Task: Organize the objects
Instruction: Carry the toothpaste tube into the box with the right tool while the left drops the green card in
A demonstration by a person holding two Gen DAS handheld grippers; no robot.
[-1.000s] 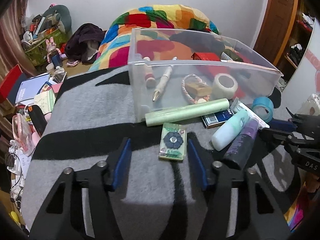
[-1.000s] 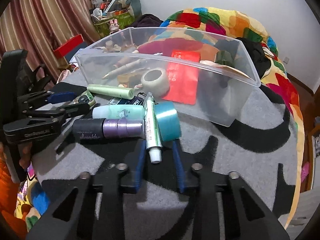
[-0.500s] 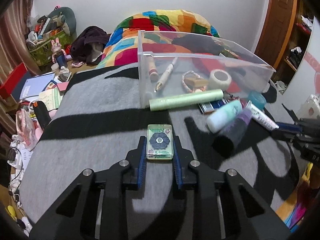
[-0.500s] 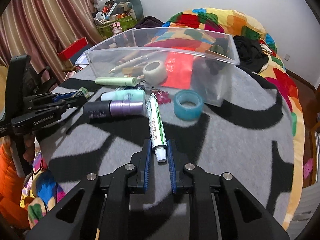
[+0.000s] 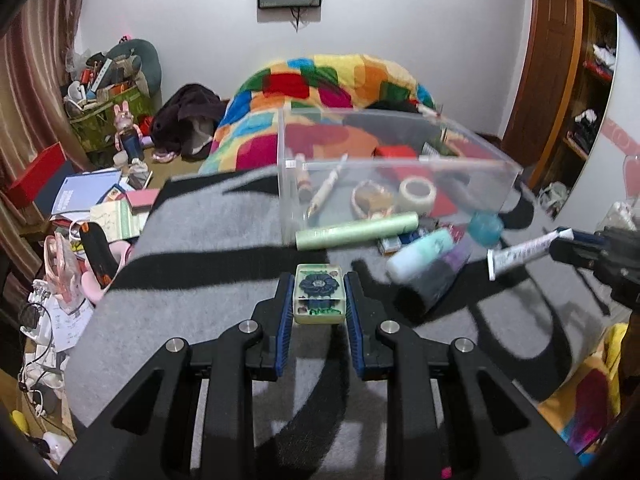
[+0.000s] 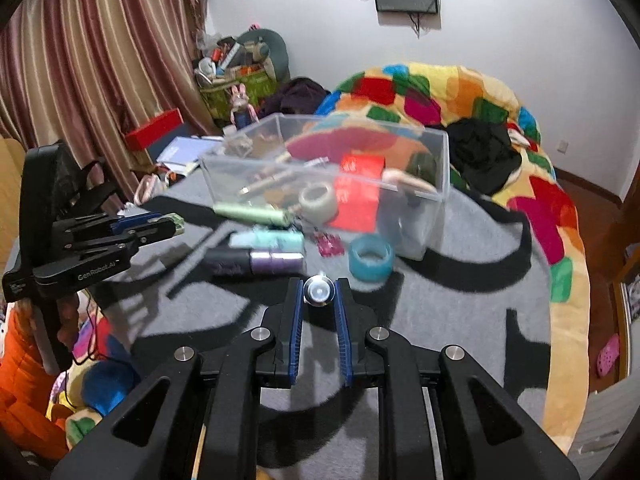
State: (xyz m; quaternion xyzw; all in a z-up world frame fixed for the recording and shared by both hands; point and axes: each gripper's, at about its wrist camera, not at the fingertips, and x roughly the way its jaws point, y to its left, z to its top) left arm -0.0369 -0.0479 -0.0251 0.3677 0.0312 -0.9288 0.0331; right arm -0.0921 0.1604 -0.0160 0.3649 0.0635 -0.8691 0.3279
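Grippers now lifted: left hand-held gripper [image 5: 319,298] clamps tile [image 5: 319,294], right [image 6: 318,292] clamps tube [image 6: 318,290].

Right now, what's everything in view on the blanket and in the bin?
tile: 1, green, flower print, in left gripper
tube: 1, white, in right gripper
bin: 1, clear, on blanket
tape roll: 1, whitish, in bin
red card: 1, in bin
blue tape: 1, beside bin
green cylinder: 1, against bin
mint bottle: 1, on blanket
purple bottle: 1, black cap
blanket: 1, grey-black
left gripper: shut
right gripper: shut
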